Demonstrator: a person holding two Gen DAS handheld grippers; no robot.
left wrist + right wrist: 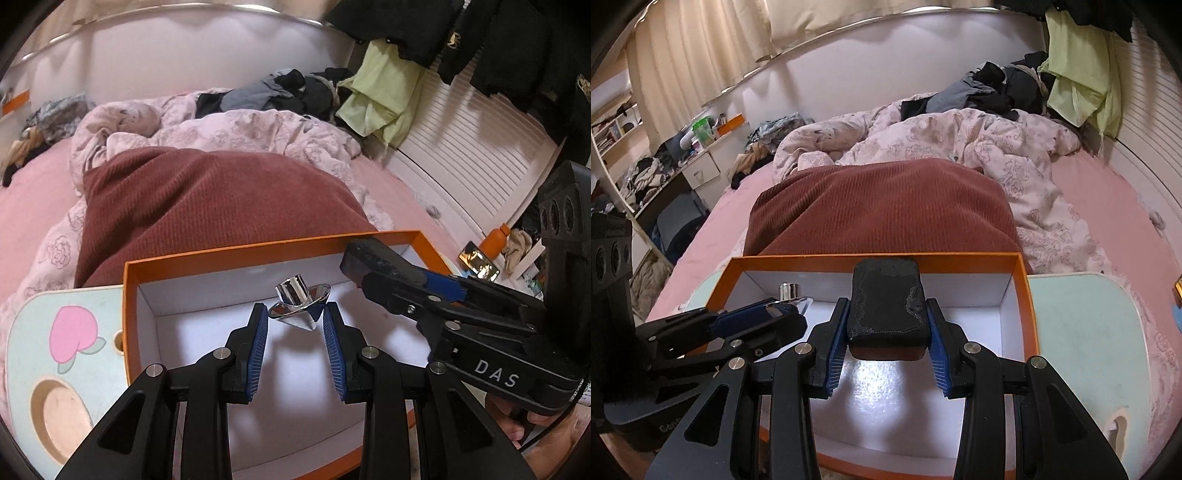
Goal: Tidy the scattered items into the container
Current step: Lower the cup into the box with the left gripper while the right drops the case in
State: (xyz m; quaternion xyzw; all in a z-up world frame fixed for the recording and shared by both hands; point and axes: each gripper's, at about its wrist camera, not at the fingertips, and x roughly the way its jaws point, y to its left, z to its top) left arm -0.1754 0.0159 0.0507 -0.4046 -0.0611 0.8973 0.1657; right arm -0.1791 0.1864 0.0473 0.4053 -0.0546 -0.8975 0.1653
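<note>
An orange box [236, 254] with a white inside sits on a pale tray on the bed. My left gripper [295, 314] is shut on a shiny chrome cone-shaped piece [301, 301], held over the box's inside. From the right, my right gripper [354, 266] reaches over the box's far corner with a black block [380, 260] in it. In the right wrist view the right gripper [888, 317] is shut on that black rectangular block [888, 306] above the box [879, 259]. At the left there, the left gripper [786, 310] holds the chrome piece [788, 291].
A dark red corduroy cushion [207, 199] lies just behind the box. The pale green tray [62, 354] has a pink peach print and a round cup recess. A crumpled floral quilt [979, 147] and piled clothes [288, 88] cover the bed. A hand [517, 428] grips the right tool.
</note>
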